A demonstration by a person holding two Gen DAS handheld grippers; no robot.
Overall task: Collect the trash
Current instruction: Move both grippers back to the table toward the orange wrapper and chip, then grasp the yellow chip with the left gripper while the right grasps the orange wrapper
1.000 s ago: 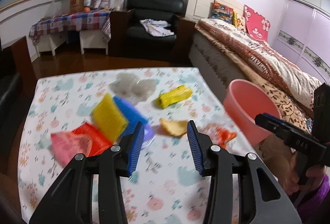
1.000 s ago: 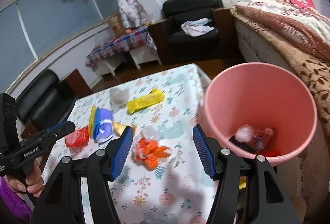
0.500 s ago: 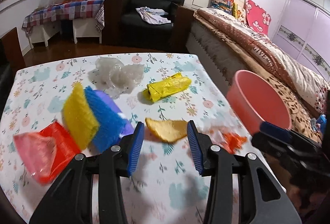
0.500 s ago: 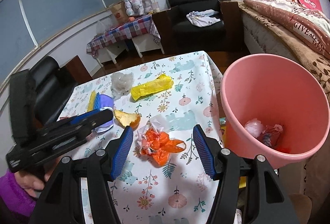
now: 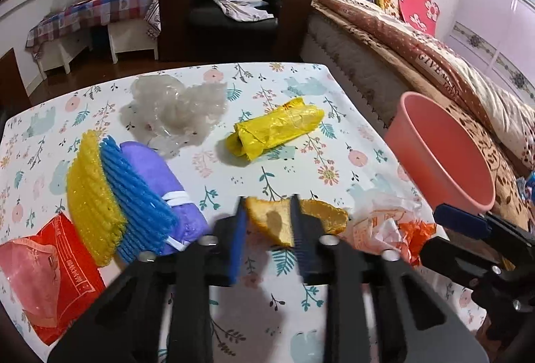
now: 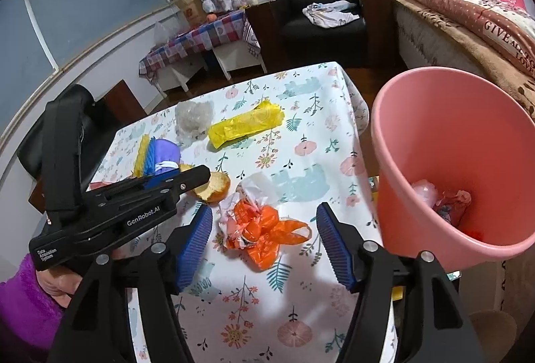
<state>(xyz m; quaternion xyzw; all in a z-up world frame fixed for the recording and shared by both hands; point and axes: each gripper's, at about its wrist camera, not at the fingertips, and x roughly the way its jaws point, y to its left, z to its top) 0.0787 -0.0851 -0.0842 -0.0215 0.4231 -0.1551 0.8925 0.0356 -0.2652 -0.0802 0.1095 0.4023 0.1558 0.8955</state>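
Observation:
On the floral tablecloth (image 5: 334, 142) lies an orange peel (image 5: 271, 222). My left gripper (image 5: 269, 229) is down over it with its jaws closing, and the peel fills the narrow gap between the blue pads. In the right wrist view that gripper's tip covers part of the peel (image 6: 214, 187). My right gripper (image 6: 264, 209) hangs wide, its jaws opening, above a crumpled orange and white plastic bag (image 6: 264, 226) that lies between its fingers untouched. A pink bin (image 6: 434, 129) stands off the table's right edge with some trash at its bottom.
Farther back on the table lie a yellow bag (image 5: 274, 129), clear crumpled plastic (image 5: 174, 109), a yellow, blue and purple bundle (image 5: 127, 192) and a red packet (image 5: 67, 276). A bed (image 5: 434, 62) lies beyond the bin, with an armchair (image 5: 234, 5) behind the table.
My left gripper moved forward and down to the orange peel and its jaws narrowed around it. My right gripper sank closer to the orange bag, still wide.

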